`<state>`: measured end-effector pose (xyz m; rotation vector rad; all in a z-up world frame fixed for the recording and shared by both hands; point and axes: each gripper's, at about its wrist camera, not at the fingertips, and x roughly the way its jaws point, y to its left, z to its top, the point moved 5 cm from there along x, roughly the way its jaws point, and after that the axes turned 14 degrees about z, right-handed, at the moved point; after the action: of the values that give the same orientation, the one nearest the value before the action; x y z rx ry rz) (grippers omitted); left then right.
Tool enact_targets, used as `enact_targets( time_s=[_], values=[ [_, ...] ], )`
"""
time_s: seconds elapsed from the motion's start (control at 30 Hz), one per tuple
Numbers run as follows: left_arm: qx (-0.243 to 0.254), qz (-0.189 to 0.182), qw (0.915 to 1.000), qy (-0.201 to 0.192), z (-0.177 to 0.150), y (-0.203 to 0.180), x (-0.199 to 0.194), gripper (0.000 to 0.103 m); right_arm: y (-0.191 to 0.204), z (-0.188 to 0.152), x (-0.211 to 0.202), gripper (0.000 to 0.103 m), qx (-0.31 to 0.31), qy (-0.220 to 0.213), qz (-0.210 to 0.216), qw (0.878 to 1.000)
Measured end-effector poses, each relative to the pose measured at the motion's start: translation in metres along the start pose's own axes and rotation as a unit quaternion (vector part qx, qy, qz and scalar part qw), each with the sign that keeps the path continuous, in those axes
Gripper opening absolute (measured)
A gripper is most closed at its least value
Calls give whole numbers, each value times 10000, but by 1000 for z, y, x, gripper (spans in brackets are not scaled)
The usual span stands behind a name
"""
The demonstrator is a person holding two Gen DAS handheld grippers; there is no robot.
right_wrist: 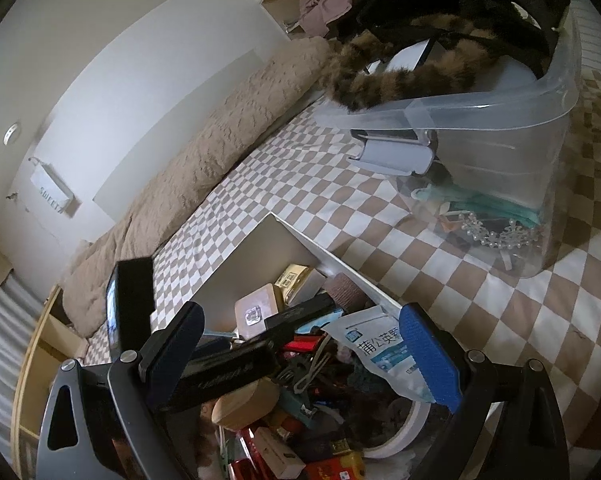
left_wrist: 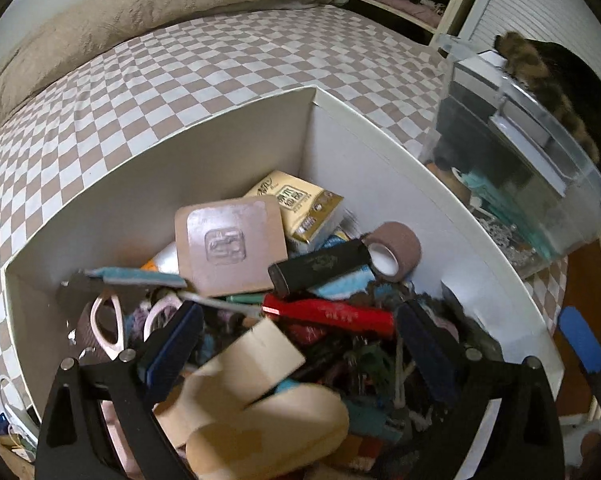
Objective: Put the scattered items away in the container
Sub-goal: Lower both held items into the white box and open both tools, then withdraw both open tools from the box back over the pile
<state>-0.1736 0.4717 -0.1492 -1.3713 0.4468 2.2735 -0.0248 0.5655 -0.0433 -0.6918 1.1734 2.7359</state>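
A white cardboard box (left_wrist: pixel 364 148) sits on the checkered bed and is full of small items: a tan square pad (left_wrist: pixel 228 246), a tissue pack (left_wrist: pixel 300 204), a brown tape roll (left_wrist: pixel 394 252), a black case (left_wrist: pixel 320 266), a red tube (left_wrist: pixel 332 314), pink scissors (left_wrist: pixel 108 328). My left gripper (left_wrist: pixel 300 344) hangs open over the box; a blurred tan cardboard piece (left_wrist: pixel 256 396) lies loose between and below its fingers. My right gripper (right_wrist: pixel 304 356) is open over the same box (right_wrist: pixel 340 260), above a white and blue sachet (right_wrist: pixel 380 344) and a white tape roll (right_wrist: pixel 400 428).
A clear plastic bin (right_wrist: pixel 500 148) with a furry striped item (right_wrist: pixel 400 80), a tiara and teal things stands on the checkered sheet (left_wrist: pixel 180 80) to the right of the box. A beige quilt (right_wrist: pixel 220 152) lies along the wall. The other gripper's blue pad (left_wrist: pixel 580 340) shows at right.
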Motion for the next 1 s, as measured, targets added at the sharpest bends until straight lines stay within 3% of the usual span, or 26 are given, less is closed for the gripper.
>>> enact_targets(
  time_s=[0.47,1.0],
  values=[
    [22,-82,9987,-507,-21,19,-37,98,16,-5,1,98,-408,41,-340,9986],
    [-449,109,9948,-906,-54,87,-74,99,42,-22,9,98,-1198,149,-913,9885]
  ],
)
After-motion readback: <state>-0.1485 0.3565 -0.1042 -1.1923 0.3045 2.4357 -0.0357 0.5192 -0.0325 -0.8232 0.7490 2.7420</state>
